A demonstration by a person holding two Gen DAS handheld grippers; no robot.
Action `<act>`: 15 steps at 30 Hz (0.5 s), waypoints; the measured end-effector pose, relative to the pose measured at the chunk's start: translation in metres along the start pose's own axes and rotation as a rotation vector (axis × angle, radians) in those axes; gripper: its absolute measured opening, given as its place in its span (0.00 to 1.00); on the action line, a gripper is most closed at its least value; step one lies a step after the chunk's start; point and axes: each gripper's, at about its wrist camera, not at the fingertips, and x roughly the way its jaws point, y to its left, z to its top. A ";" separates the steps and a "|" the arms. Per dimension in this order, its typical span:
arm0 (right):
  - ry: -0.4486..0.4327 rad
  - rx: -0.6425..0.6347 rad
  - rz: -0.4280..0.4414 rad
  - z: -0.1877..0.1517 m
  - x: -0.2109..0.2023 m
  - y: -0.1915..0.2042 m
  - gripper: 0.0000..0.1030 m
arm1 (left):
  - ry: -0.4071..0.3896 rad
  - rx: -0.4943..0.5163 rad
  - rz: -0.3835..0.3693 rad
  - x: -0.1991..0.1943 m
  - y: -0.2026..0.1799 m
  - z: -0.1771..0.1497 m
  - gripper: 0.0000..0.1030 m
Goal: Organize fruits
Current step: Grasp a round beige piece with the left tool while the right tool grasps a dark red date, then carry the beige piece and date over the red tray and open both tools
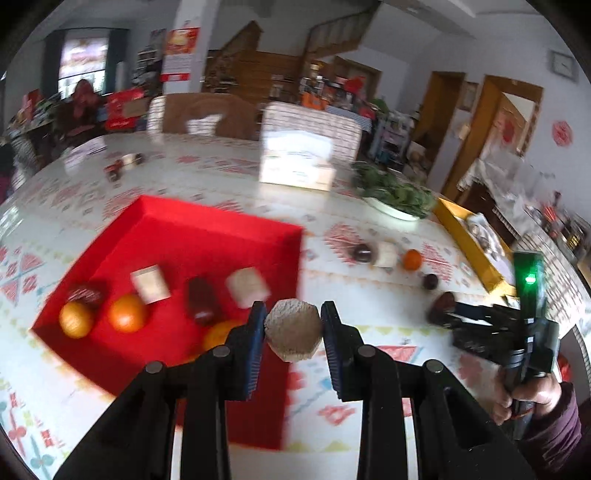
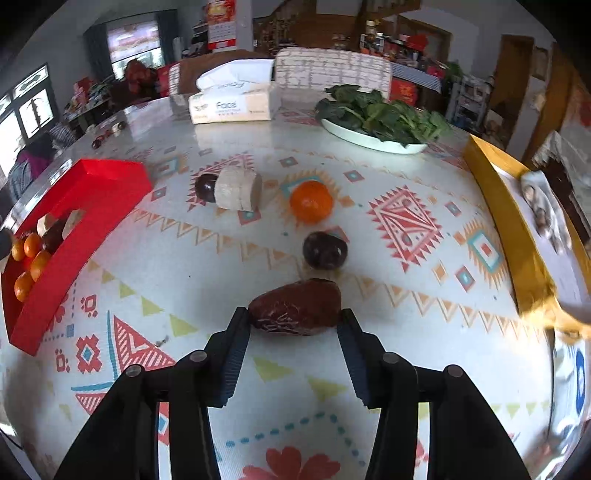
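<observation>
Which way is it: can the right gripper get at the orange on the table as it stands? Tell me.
Probably not yet. The right gripper already brackets a dark red fruit, and a round dark fruit lies between it and the orange.

I'm working in a lived-in home dining room: a round table [image 2: 258, 155] under a patterned cloth carries a tissue box [image 2: 231, 107] and a plate of leafy greens [image 2: 380, 114]. Upholstered chairs [image 2: 332, 72] stand behind it, with a wooden staircase [image 1: 332, 33], wooden doorways [image 1: 509, 114] and a wall clock [image 1: 563, 65] beyond.
</observation>
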 end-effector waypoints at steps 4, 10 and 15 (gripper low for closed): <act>-0.042 0.043 0.012 0.000 -0.016 0.001 0.51 | -0.012 -0.057 0.052 -0.010 0.034 -0.006 0.28; -0.112 0.000 0.121 0.019 -0.054 0.043 0.51 | -0.023 -0.104 0.127 -0.014 0.070 -0.010 0.28; -0.103 -0.125 0.232 0.034 -0.054 0.114 0.51 | -0.023 -0.101 0.172 -0.009 0.086 -0.004 0.29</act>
